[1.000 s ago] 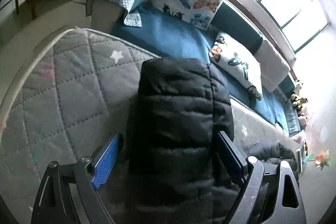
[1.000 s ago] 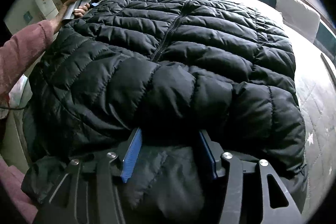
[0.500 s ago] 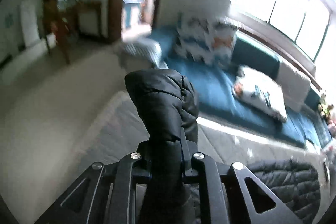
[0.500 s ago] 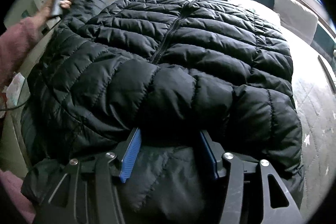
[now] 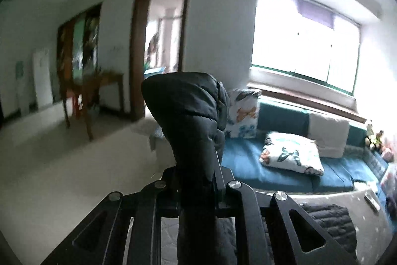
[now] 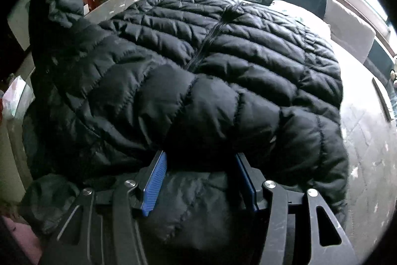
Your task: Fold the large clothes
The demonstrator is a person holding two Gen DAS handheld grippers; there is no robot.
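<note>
Lifted higher, sleeve pinched by left gripper; right gripper gapes.

Left wrist view motion-blurred. Clamped black quilted sleeve hides the left gripper fingertips and part of the butterfly-print cushion.

Right wrist view: black puffer jacket covers most of the grey quilted mattress; lower hem cut off behind the right gripper. Raised sleeve runs into the dark lens edge, top left. Small items on the sill, possibly toys.
</note>
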